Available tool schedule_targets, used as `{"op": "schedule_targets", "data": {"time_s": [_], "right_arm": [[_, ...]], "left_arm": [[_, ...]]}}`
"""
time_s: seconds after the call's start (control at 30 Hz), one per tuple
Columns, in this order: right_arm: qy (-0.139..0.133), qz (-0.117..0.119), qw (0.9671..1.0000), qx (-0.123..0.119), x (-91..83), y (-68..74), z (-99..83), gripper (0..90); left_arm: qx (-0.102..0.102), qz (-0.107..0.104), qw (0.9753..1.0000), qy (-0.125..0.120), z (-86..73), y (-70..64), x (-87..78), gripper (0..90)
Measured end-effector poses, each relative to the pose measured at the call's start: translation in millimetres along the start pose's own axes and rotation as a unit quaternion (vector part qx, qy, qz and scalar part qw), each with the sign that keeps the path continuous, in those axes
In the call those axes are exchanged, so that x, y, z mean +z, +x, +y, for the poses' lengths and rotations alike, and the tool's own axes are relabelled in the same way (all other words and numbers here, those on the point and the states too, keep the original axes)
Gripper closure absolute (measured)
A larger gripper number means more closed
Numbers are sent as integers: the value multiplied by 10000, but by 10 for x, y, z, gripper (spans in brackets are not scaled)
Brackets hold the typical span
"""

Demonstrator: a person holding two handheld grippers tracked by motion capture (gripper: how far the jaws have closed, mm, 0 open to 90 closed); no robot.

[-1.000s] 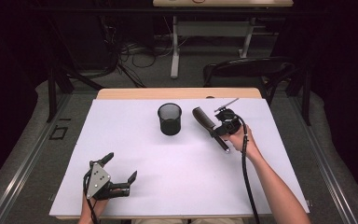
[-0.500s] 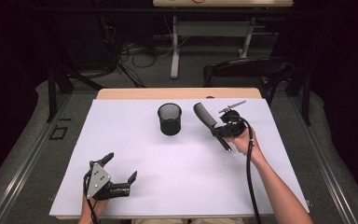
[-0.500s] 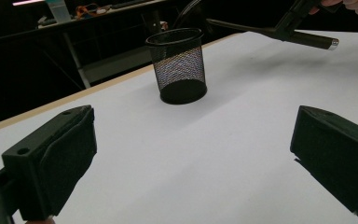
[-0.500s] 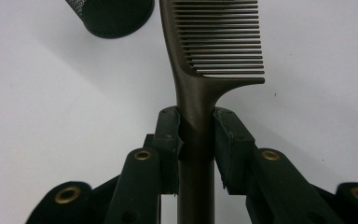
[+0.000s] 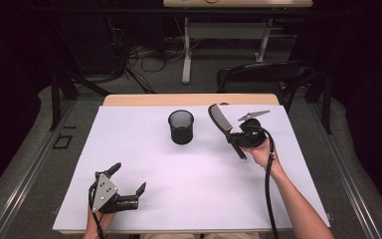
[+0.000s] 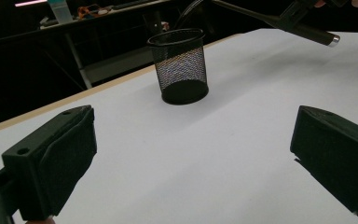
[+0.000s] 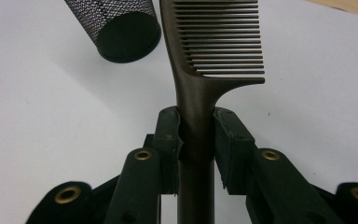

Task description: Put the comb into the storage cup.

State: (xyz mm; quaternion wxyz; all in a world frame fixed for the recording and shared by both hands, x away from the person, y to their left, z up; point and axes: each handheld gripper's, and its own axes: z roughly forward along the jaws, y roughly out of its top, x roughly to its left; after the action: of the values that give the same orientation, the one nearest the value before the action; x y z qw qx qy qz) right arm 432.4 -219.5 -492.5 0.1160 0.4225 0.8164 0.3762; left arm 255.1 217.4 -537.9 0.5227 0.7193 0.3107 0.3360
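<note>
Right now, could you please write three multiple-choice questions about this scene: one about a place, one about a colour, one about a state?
1. Where does the mesh cup stand?
A. on the white table
B. on the floor
C. in a gripper

2. What colour is the mesh cup?
A. red
B. black
C. yellow

3. What does the right gripper hold?
A. nothing
B. the cup
C. the comb

Answers:
1 A, it stands upright on the white top.
2 B, its mesh and base look black.
3 C, its jaws clamp the comb's handle, while the left gripper rests open.
</note>
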Motion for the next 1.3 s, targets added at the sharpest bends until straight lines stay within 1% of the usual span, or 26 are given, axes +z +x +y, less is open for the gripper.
{"op": "schedule_targets", "data": {"time_s": [0.03,0.17,0.27,0.3,0.43,0.47,0.6,0.73,0.87,1.0,1.3], "right_arm": [[-44,-33,10000,-13,-4,6,-8,726],[-198,-39,9998,-49,-21,14,-26,726],[-283,-66,9996,-8,-35,20,-28,726],[-307,-39,9995,20,-42,20,-27,726],[-438,-41,9990,52,-58,20,-28,726],[-485,-63,9988,25,-58,20,-29,726],[-562,-84,9984,27,-57,32,-35,726],[-657,-113,9978,-21,-52,44,-37,727],[-751,-107,9971,10,-55,49,-39,727],[-725,-88,9973,-9,-45,51,-42,727],[-836,-106,9964,-73,-33,75,-47,728]], "left_arm": [[-6,0,10000,-4,0,1,0,2],[-6,-15,10000,-2,-1,3,2,2],[5,-13,10000,3,1,-2,5,2],[9,-16,10000,7,1,-3,5,2],[-3,-9,10000,6,0,-1,8,2],[-5,-13,10000,12,-1,-2,10,2],[-6,-24,10000,11,-1,-5,15,2],[-13,-27,10000,7,-2,-3,16,2],[-5,-31,10000,11,-2,-2,14,2],[-16,-28,10000,9,-3,-2,15,2],[1,-20,10000,9,-1,2,9,2]]}}
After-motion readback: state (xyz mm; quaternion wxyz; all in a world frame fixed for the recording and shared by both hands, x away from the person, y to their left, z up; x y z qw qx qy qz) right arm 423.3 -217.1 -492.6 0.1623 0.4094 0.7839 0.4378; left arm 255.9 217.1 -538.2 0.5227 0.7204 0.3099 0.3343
